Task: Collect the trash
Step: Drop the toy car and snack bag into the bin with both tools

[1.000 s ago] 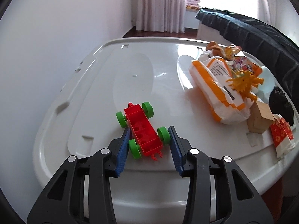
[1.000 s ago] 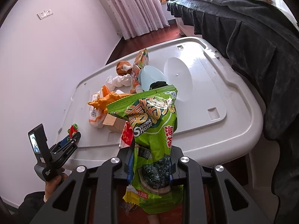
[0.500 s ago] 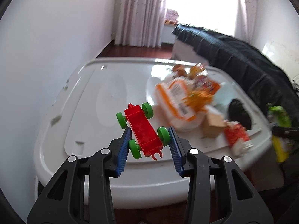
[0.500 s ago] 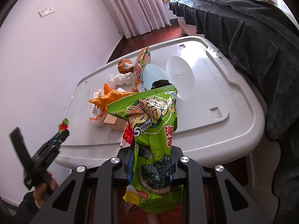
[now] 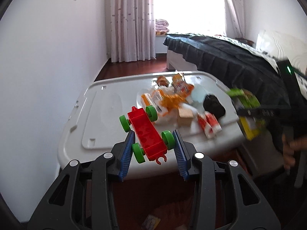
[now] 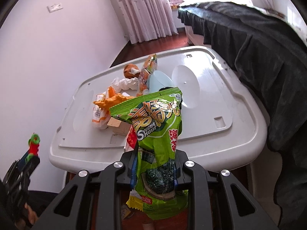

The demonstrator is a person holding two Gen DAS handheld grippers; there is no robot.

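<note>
While clamped across its green wheels, red toy car [image 5: 146, 132]: held in left gripper [image 5: 153, 149], jaws narrow, clear of white surface [image 5: 107, 113], probably for sorting. Green snack bag [image 6: 159, 134]: pinched upright in right gripper [image 6: 155, 170], beside surface's near edge. Remaining wrappers [image 6: 107, 103]: heaped mid-surface.
</note>
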